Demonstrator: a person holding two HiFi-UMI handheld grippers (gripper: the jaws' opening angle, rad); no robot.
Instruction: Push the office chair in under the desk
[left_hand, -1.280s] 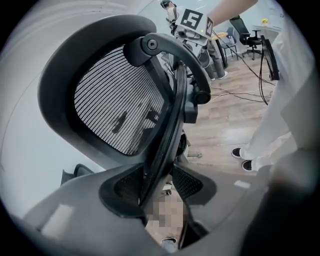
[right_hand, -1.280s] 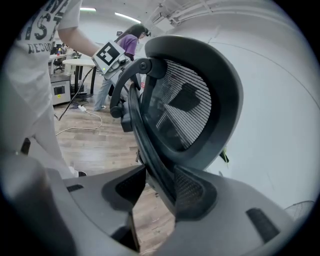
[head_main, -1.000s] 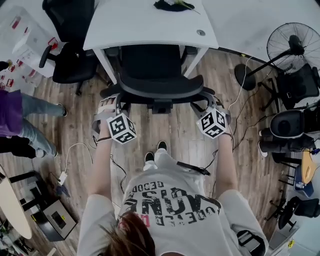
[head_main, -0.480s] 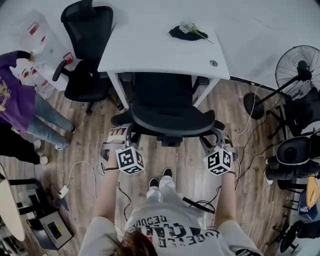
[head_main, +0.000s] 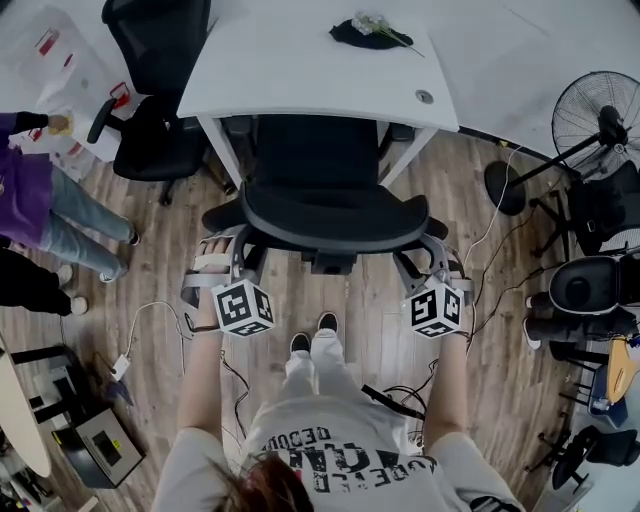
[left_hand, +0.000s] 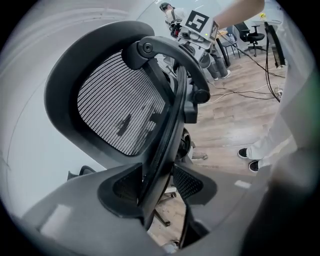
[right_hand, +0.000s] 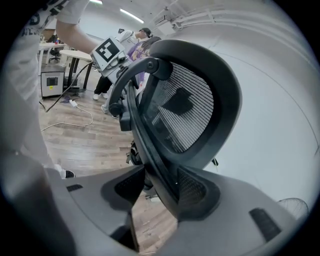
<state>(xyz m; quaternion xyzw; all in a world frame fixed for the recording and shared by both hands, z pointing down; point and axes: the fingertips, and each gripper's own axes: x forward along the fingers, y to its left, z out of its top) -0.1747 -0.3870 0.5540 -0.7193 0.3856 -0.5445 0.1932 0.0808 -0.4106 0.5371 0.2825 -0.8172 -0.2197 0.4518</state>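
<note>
The black office chair (head_main: 335, 215) stands with its seat partly under the white desk (head_main: 300, 70), mesh backrest toward me. My left gripper (head_main: 232, 258) is shut on the backrest's left edge, and my right gripper (head_main: 428, 260) is shut on its right edge. In the left gripper view the backrest frame (left_hand: 167, 130) runs down between the two pads of the left gripper (left_hand: 157, 187). The right gripper view shows the same frame (right_hand: 150, 145) pinched in the right gripper (right_hand: 160, 187). The chair's base is hidden under the seat.
A second black chair (head_main: 150, 120) stands left of the desk, with a person in purple (head_main: 30, 200) beside it. A standing fan (head_main: 600, 120) and more chairs (head_main: 590, 290) crowd the right. Cables (head_main: 150, 320) trail over the wooden floor. A dark object with flowers (head_main: 370, 32) lies on the desk.
The head view has shifted while both grippers stay clamped on the backrest. The chair sits about the same against the desk. The person in purple has moved at the left.
</note>
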